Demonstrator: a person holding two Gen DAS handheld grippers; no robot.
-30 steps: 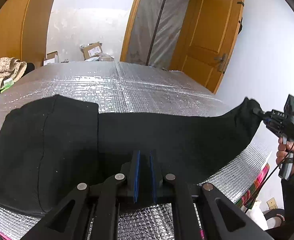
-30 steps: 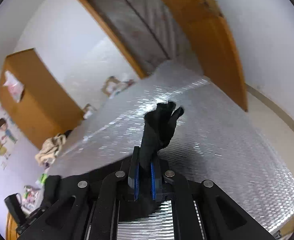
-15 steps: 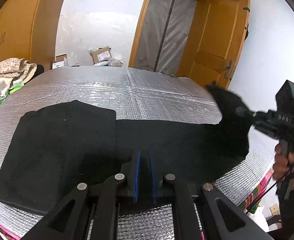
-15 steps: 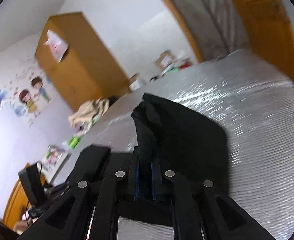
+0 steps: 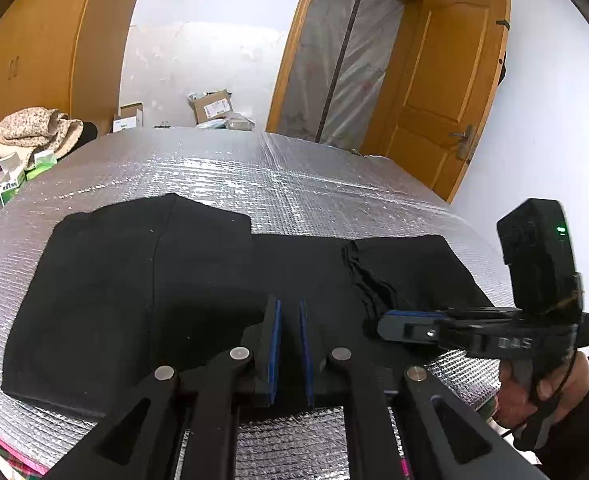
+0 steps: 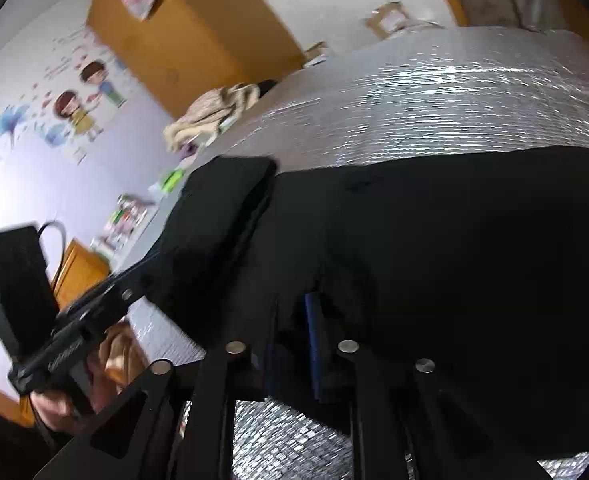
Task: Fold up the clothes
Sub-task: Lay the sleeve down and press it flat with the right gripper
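A black garment [image 5: 142, 280] lies on the silver foil-covered surface [image 5: 254, 176], its left end folded over and its right end [image 5: 410, 268] now folded inward. My left gripper [image 5: 288, 312] rests over the garment's near edge, its blue pads a narrow gap apart with black cloth under them; whether it pinches the cloth is unclear. My right gripper [image 5: 382, 322] lies low at the folded right end, and in its own view [image 6: 294, 320] the jaws stand slightly apart over black cloth [image 6: 454, 260].
A heap of beige clothes [image 5: 18, 136] and small boxes [image 5: 10, 184] lie at the far left. Cardboard boxes [image 5: 210, 106] sit beyond the surface. An open wooden door [image 5: 450, 92] stands at the back right. The surface's right edge [image 5: 490, 292] is close to my right gripper.
My right gripper carried the garment's right end up and over to the left, laying it down as a fold. Its jaws have parted a little. The left gripper stayed put.
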